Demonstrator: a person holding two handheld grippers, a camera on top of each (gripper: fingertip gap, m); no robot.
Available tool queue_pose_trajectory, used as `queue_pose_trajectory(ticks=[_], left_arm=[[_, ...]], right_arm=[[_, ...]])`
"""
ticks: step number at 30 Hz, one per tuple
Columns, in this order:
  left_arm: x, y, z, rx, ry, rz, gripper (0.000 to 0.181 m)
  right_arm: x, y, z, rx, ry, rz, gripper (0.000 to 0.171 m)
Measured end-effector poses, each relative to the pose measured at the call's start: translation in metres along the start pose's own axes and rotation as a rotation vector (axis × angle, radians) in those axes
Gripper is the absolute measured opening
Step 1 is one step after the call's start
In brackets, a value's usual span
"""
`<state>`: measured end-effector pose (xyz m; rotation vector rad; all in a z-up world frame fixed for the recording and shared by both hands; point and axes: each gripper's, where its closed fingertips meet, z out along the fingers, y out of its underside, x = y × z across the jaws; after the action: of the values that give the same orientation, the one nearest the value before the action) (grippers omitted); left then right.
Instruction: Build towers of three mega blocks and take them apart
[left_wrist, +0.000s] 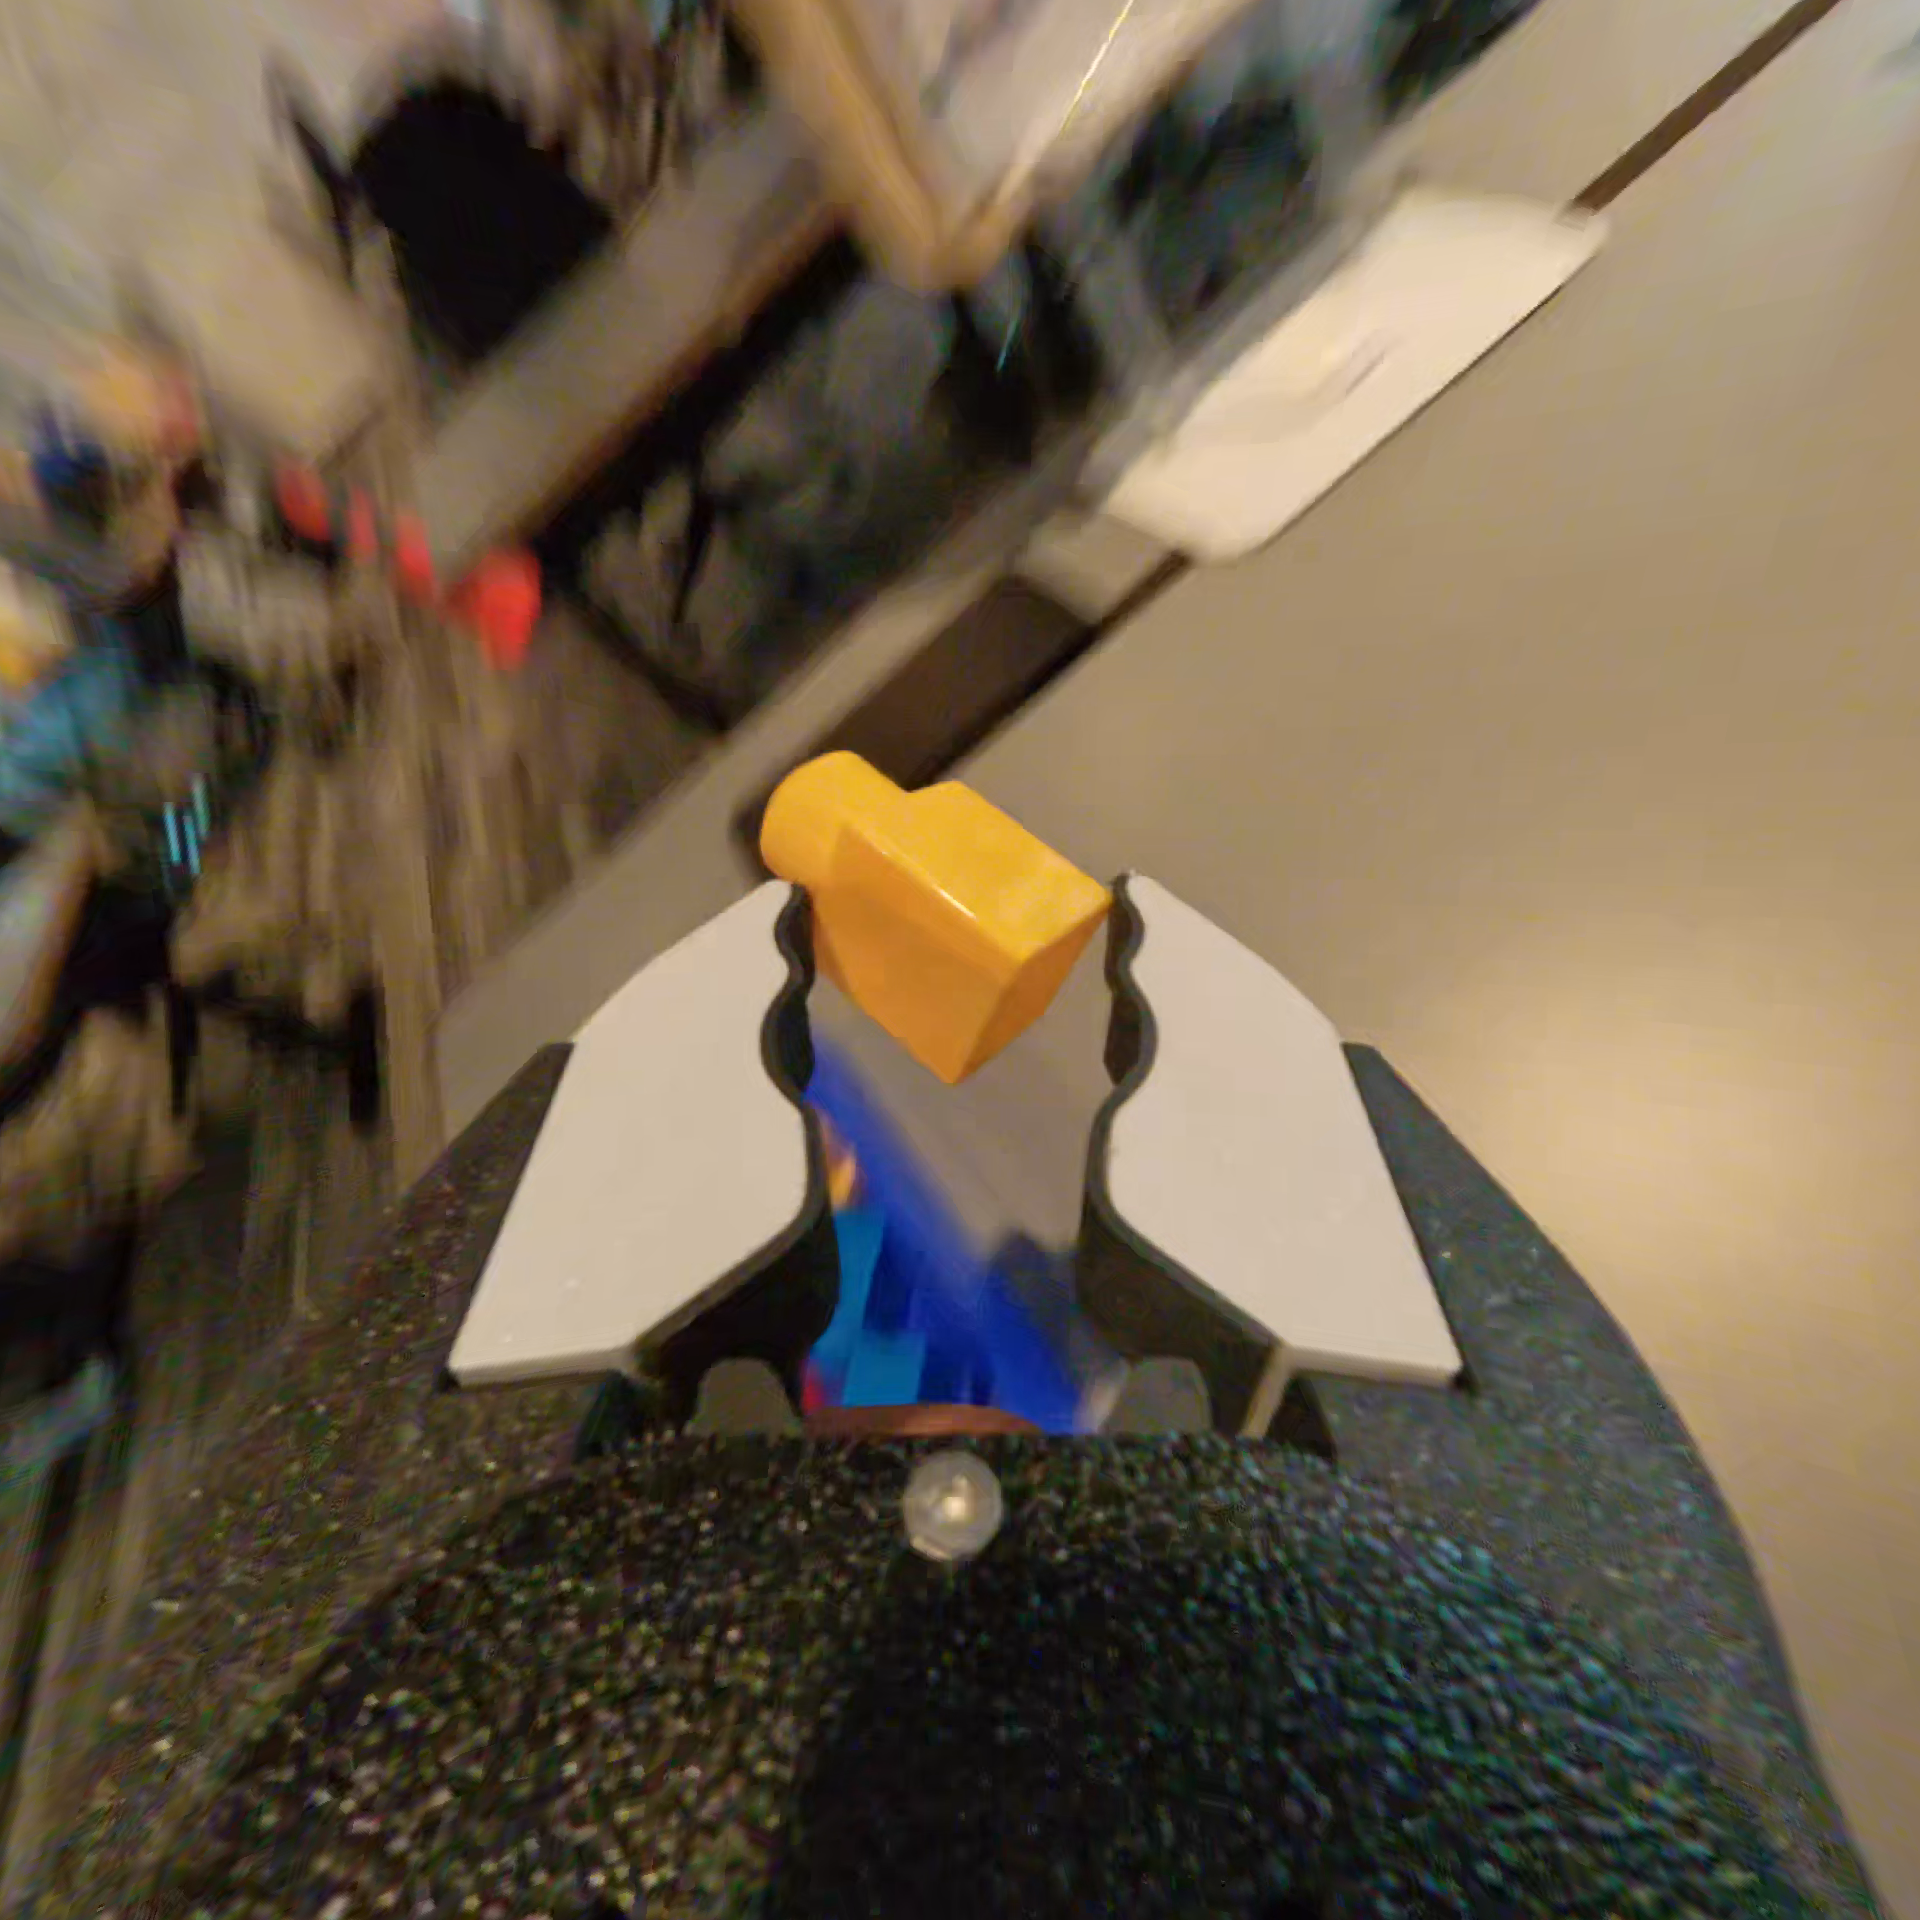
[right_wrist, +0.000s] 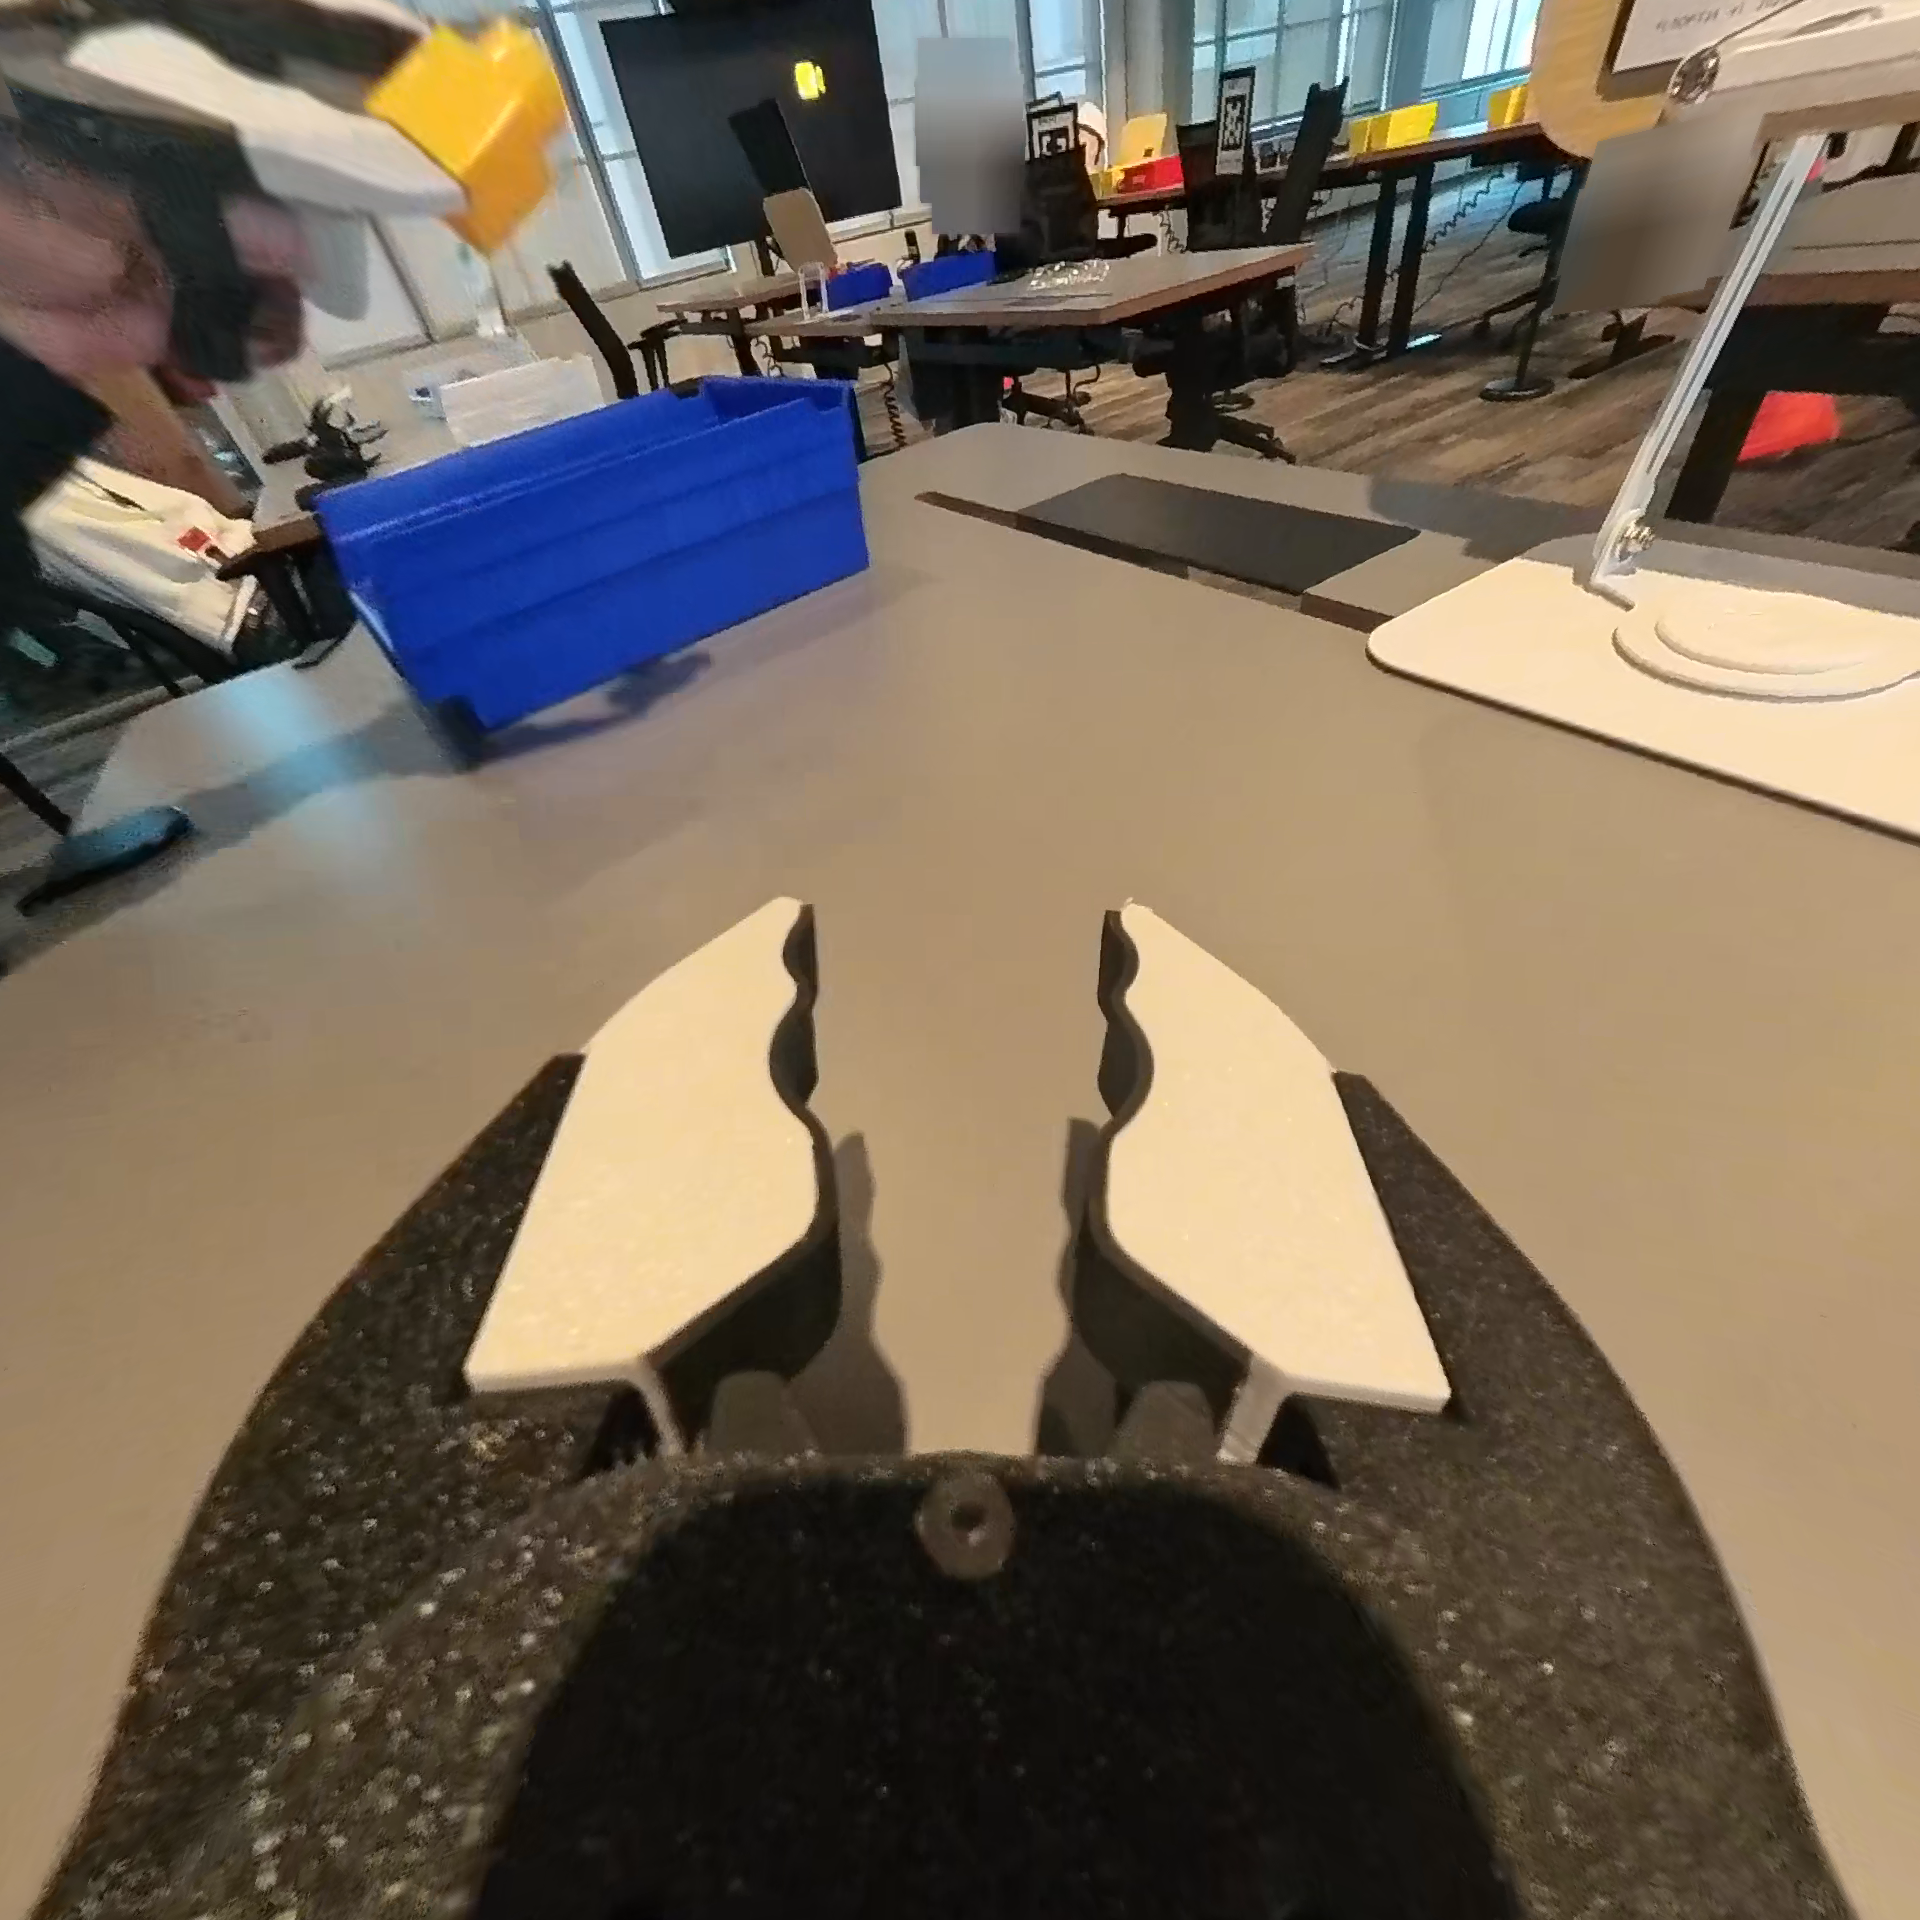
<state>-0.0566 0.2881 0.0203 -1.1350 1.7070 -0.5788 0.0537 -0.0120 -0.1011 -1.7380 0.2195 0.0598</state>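
My left gripper (left_wrist: 956, 894) is shut on a yellow mega block (left_wrist: 935, 914), which sits tilted between the fingertips. In the right wrist view this gripper (right_wrist: 416, 145) shows at the top left, raised in the air above a blue bin (right_wrist: 603, 551), with the yellow block (right_wrist: 478, 125) at its tip. In the left wrist view the bin (left_wrist: 925, 1299) is a blue blur between the fingers; its contents cannot be made out. My right gripper (right_wrist: 961, 914) is open and empty, low over the grey table (right_wrist: 1039, 748).
A white lamp base (right_wrist: 1662, 665) stands at the table's right, with a slanted arm (right_wrist: 1714, 312) rising from it. A black mat (right_wrist: 1216, 540) lies near the far edge. Desks and chairs fill the room behind. The left wrist view is heavily motion-blurred. The grippers' ends are close to 35 cm from one another.
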Motion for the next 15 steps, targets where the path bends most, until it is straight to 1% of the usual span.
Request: queue_pose_trajectory(ticks=[1,3,5,6,8,9,10,12,15], left_arm=[[0.031,-0.031,0.006,0.119,0.038,0.074,0.054],[0.102,-0.077,0.023,0.325,0.130,0.184,0.054],[0.171,-0.099,0.045,0.492,0.191,0.204,0.054],[0.199,-0.103,0.056,0.560,0.194,0.199,0.054],[0.247,-0.099,0.074,0.665,0.201,0.168,0.054],[0.267,-0.095,0.083,0.671,0.238,0.154,0.054],[0.283,-0.092,0.088,0.638,0.277,0.181,0.054],[0.303,-0.093,0.083,0.682,0.294,0.252,0.054],[0.325,-0.088,0.078,0.694,0.413,0.194,0.054]], right_arm=[[-0.001,-0.002,0.001,0.010,-0.013,0.019,0.054],[-0.008,-0.009,0.001,0.056,-0.077,0.097,0.056],[-0.016,-0.020,-0.004,0.125,-0.179,0.218,0.057],[-0.018,-0.024,-0.007,0.152,-0.218,0.273,0.058],[-0.015,-0.029,-0.016,0.183,-0.271,0.350,0.060],[-0.012,-0.030,-0.019,0.191,-0.290,0.383,0.061],[-0.009,-0.030,-0.023,0.193,-0.307,0.419,0.061],[-0.009,-0.028,-0.025,0.174,-0.371,0.485,0.063],[-0.020,-0.023,-0.023,0.121,-0.446,0.518,0.067]])
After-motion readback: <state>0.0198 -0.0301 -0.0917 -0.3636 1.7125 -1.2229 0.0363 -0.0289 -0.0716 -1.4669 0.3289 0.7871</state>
